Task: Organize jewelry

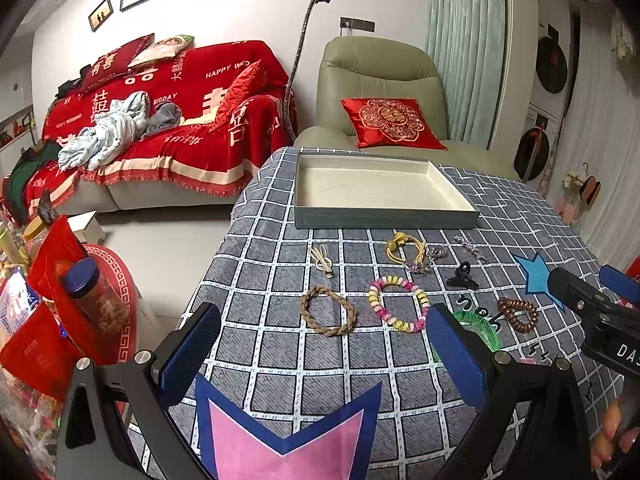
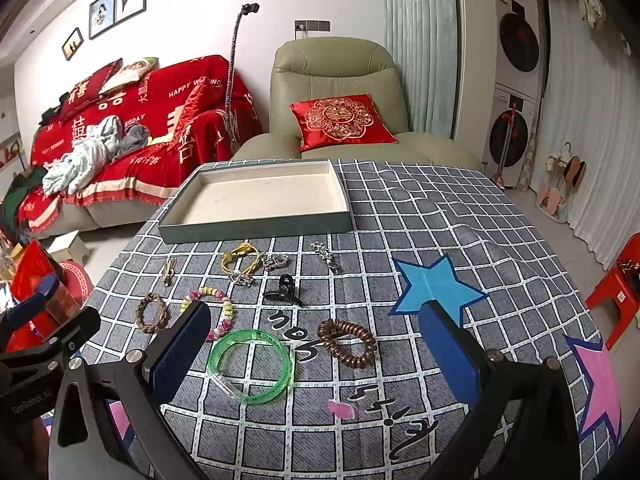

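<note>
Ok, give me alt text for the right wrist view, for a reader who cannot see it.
The right gripper, jaws wide open and empty, hangs over a checked tablecloth, above a green bangle and a brown coil hair tie. Beyond lie a black claw clip, a beaded bracelet, a braided bracelet and an empty tray.

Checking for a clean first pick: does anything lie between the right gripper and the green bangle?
Nothing visible does. The right gripper hangs open over the cloth, and the green bangle lies flat just ahead between its jaws, apart from the brown coil hair tie beside it.
</note>
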Available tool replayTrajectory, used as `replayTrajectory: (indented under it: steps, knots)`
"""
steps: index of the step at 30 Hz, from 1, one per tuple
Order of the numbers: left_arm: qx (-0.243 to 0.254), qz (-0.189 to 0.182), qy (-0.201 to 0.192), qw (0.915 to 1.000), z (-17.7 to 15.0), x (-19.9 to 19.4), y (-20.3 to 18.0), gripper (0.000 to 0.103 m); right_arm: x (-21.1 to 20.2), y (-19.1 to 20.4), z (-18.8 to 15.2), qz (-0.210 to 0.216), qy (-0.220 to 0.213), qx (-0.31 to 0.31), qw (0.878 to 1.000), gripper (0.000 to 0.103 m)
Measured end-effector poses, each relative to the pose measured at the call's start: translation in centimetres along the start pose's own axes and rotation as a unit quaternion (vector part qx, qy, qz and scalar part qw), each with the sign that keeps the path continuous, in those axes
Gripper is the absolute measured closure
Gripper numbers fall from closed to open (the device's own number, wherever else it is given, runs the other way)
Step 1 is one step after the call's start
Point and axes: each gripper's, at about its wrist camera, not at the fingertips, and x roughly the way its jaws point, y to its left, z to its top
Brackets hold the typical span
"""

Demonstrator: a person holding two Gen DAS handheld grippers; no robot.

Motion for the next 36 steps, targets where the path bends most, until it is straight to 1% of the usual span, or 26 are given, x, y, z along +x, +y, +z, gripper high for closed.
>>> replayTrajectory:
  steps: [15, 36]
  knots:
    - [-0.003, -0.001, 0.009, 1.0000, 0.1, 0.5, 0.0, 0.000, 0.5, 0.1, -0.5, 0.000, 0.005, 0.001, 1.000, 0.000]
    - [-0.006, -0.003, 0.012, 0.9999, 0.1, 0.7, 0.1, 0.000, 1.1, -0.1, -0.8, 0.001, 0.007, 0.001, 1.000, 0.000]
